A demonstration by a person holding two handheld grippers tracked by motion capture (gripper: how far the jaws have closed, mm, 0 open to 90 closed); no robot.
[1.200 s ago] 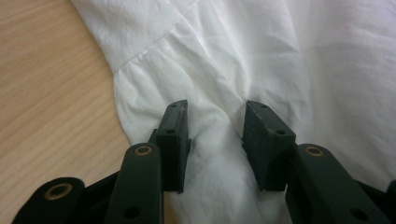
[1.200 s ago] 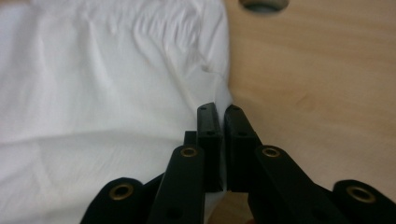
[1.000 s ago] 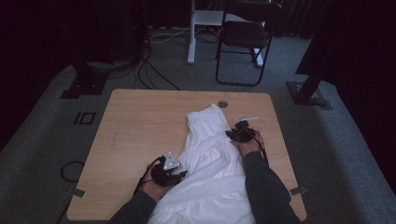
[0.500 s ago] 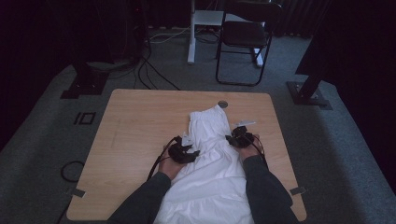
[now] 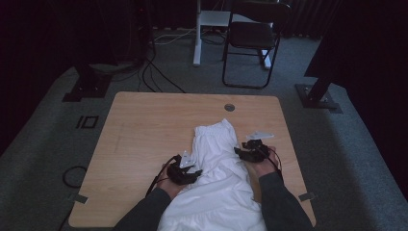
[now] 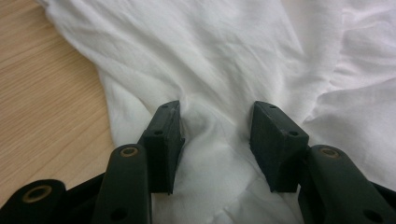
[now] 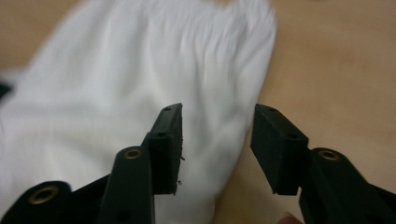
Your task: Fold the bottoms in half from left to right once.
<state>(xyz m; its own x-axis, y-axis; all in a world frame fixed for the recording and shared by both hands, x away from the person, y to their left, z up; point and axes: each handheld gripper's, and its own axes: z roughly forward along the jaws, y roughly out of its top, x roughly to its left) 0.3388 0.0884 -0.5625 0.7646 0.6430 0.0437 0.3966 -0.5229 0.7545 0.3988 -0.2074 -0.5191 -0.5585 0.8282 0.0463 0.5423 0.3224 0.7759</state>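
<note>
The white cloth [image 5: 221,178] lay on the wooden table [image 5: 144,130], between the two grippers. The left gripper [image 6: 215,140] sat on it, jaws half open, with a bump of cloth between them, not squeezed. The right gripper [image 7: 215,140] had just been opening; its jaws stood apart over the cloth's edge, holding nothing.

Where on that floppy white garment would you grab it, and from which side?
Probably at a raised fold near the long side edge of the white garment, coming in from the side over the bare table. It lies flat and limp, so only an edge or pinched-up ridge gives jaws anything; the left gripper already straddles one.
</note>
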